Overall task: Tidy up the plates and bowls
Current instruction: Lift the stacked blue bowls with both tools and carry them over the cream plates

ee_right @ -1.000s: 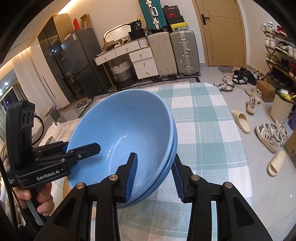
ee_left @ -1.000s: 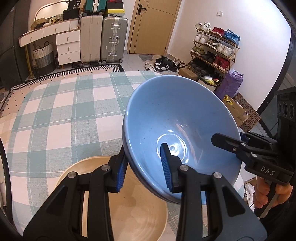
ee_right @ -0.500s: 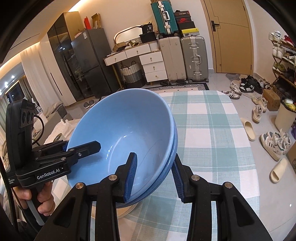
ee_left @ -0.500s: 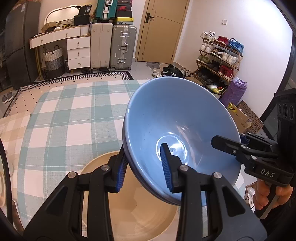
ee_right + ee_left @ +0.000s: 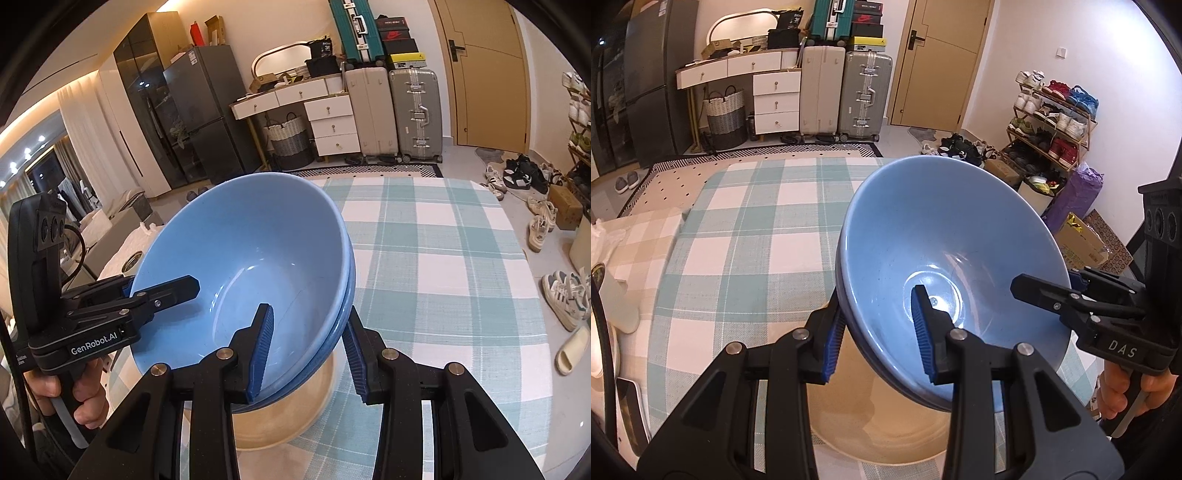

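Two nested blue bowls [image 5: 945, 258], glazed, slippery, breakable and likely heavy, are clamped at opposite rims by left gripper [image 5: 875, 328] and right gripper [image 5: 308, 350] above the counter [image 5: 436, 258].

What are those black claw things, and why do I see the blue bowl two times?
Those claws are grabbers that a person squeezes, one in each hand. A little camera rides on each, so you get two pictures of one moment. The left gripper and the right gripper each pinch one side of the blue bowls, two stacked together, tilted in the air. Below them a cream plate lies on the checked tablecloth.
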